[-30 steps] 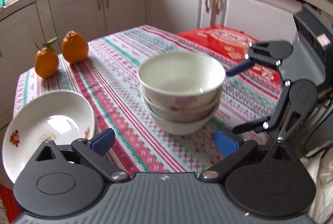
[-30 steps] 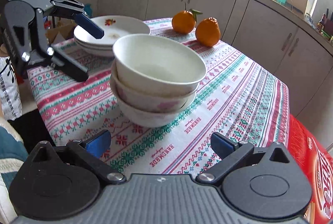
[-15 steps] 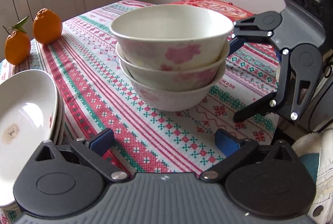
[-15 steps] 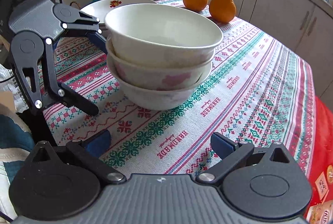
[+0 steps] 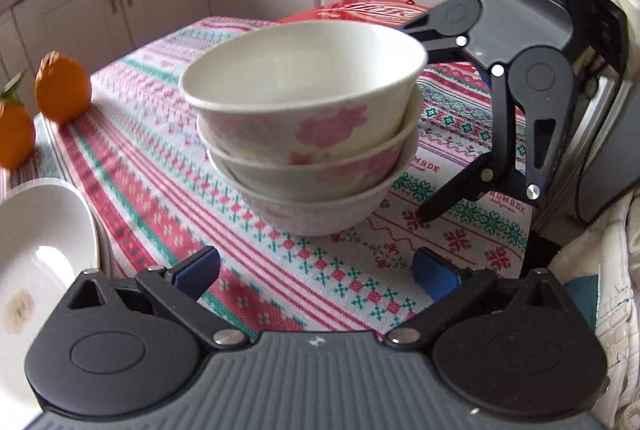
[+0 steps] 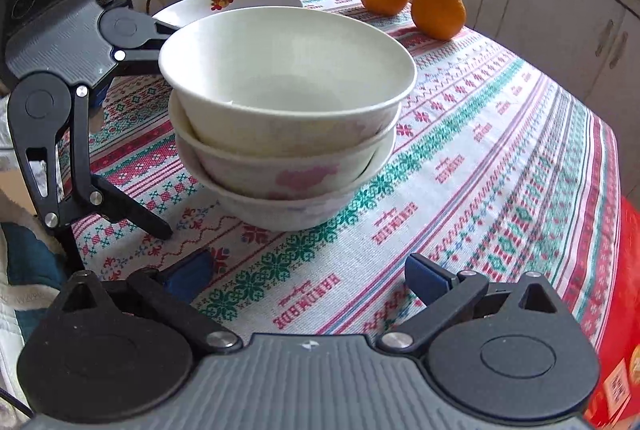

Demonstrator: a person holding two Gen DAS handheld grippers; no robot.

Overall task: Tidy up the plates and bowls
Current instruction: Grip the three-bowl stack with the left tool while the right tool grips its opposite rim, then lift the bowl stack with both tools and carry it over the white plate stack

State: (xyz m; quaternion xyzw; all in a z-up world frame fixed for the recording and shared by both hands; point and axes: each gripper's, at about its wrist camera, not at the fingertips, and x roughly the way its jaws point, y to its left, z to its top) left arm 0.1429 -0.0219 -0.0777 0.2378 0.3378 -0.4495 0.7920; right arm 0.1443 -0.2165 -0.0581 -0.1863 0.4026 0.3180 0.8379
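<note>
Both claws, left claw point(image 5: 316, 268) and right claw point(image 6: 308, 272), jaws spread apart and empty, have closed in low on the stack of three bowls point(image 5: 308, 134) resting mid-surface beside the plates point(image 6: 228, 4), apparently poised to flank it.

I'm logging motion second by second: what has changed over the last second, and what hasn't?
Both claws came down and moved in toward the stack of three bowls from opposite sides: the left claw and the right claw now sit low and near it, jaws open, holding nothing. Nothing was gripped or released. The stack, the plates, the two oranges and the tablecloth stayed put.
</note>
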